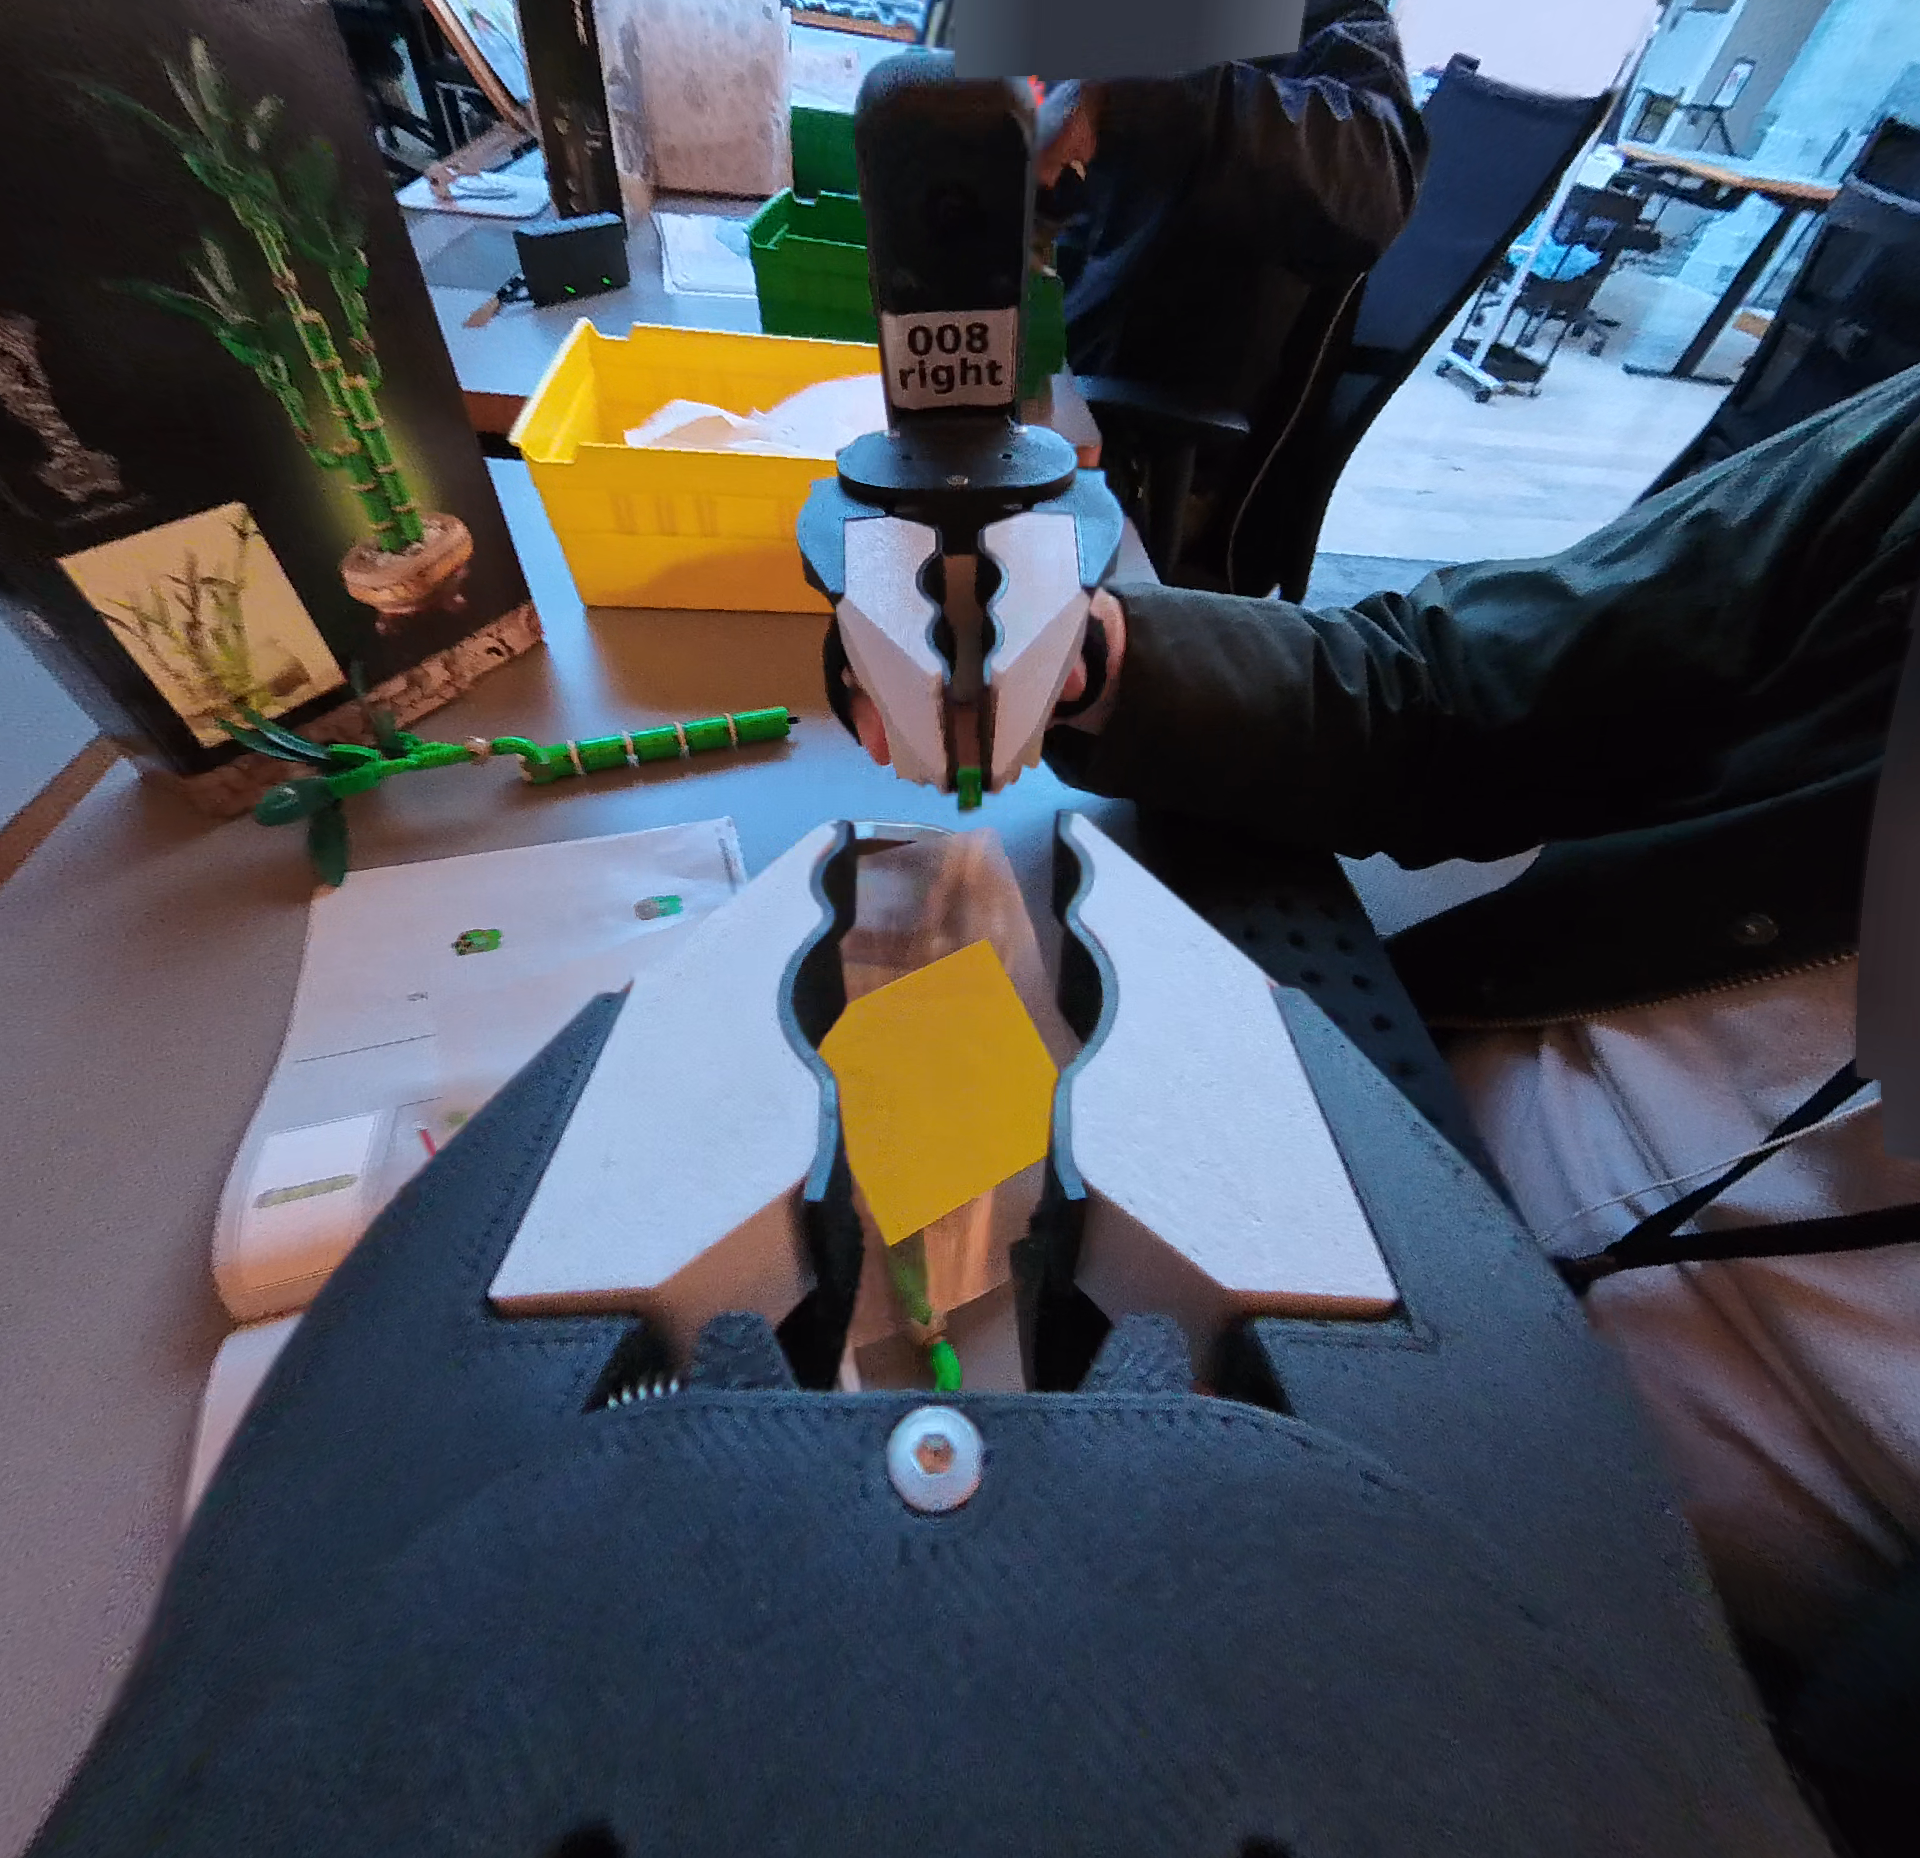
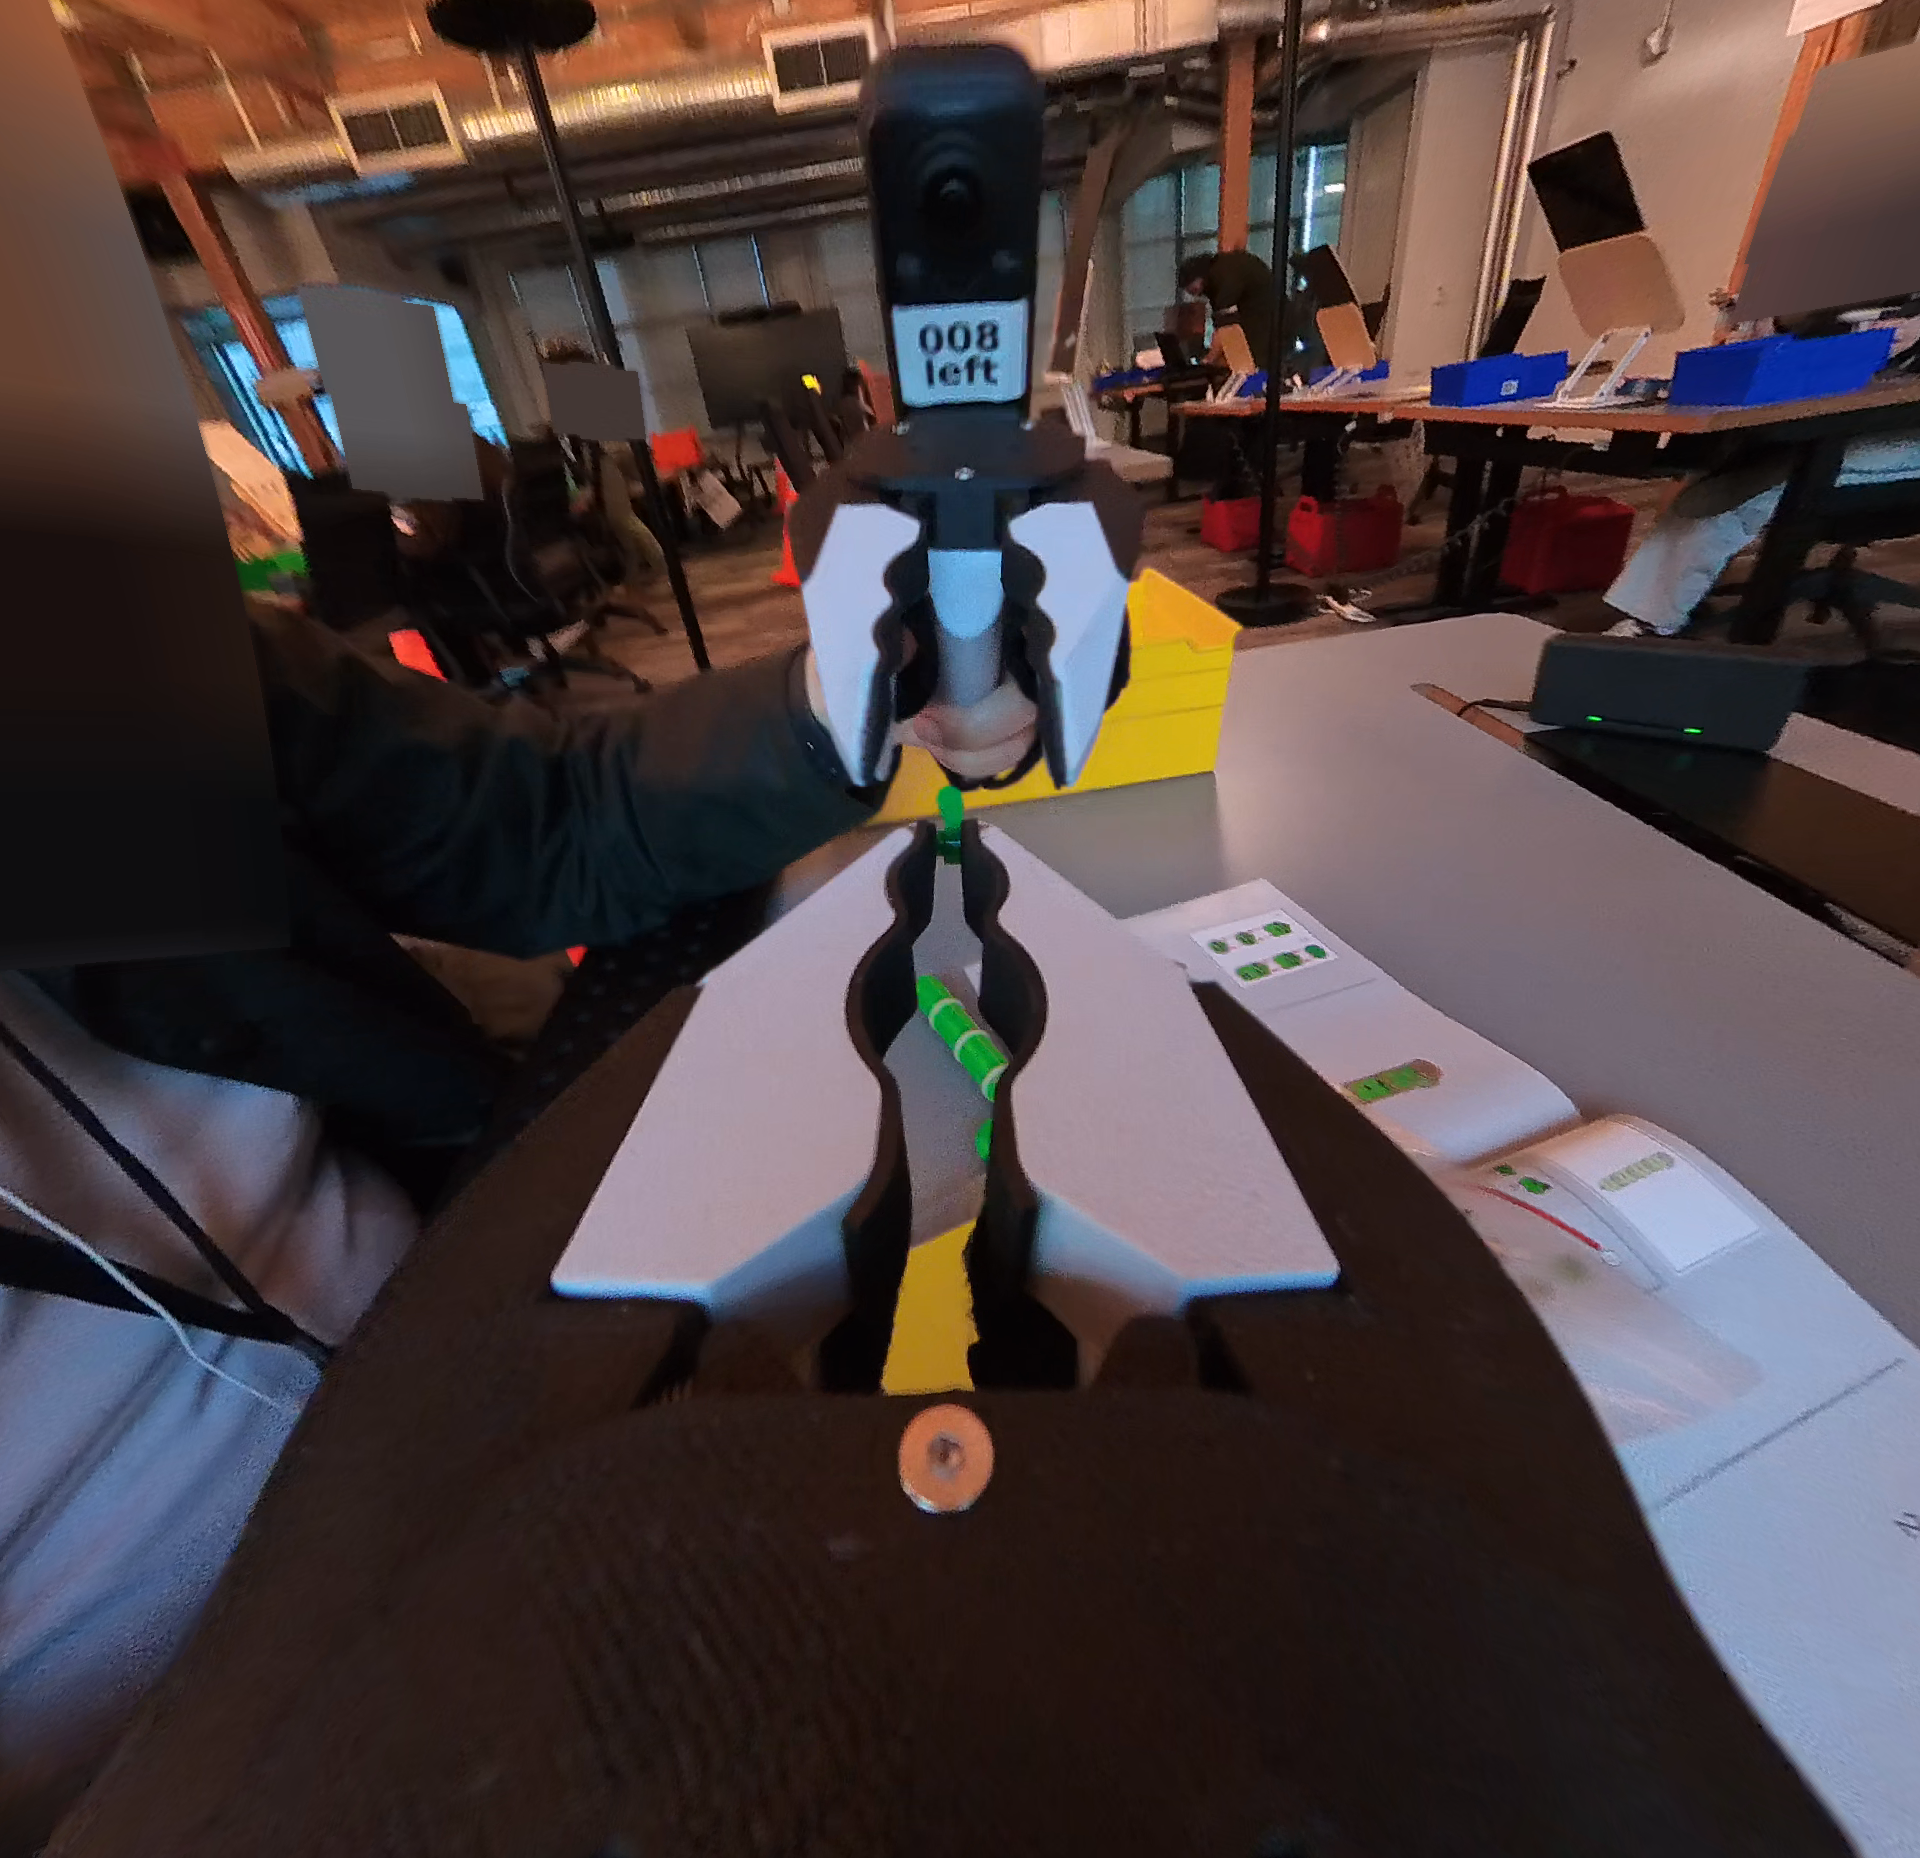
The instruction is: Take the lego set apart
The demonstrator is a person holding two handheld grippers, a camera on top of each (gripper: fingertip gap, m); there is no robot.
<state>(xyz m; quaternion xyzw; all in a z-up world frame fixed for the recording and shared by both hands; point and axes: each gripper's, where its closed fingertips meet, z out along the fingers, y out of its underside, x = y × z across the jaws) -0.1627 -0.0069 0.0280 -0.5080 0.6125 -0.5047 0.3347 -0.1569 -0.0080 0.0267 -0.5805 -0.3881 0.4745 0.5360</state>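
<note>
Right now you are pinching a small green lego piece (image 1: 968, 785) at the tip of your right tool (image 1: 968, 769), its fingers closed on it, while your left tool (image 1: 951, 832) is standing apart, gripping nothing. Behind, a green segmented bamboo stalk (image 1: 582, 754) with dark leaves is lying flat on the desk (image 1: 125, 1029), beside the open instruction booklet (image 1: 499, 935). Further back, a yellow bin (image 1: 665, 499) and the tall set box (image 1: 208, 374) are sitting on the desk.

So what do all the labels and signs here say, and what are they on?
I won't quote writing; it stands here:
Right label on right gripper: clear.
Left label on left gripper: clear.
Box: blurred.
Booklet: too small.
</note>
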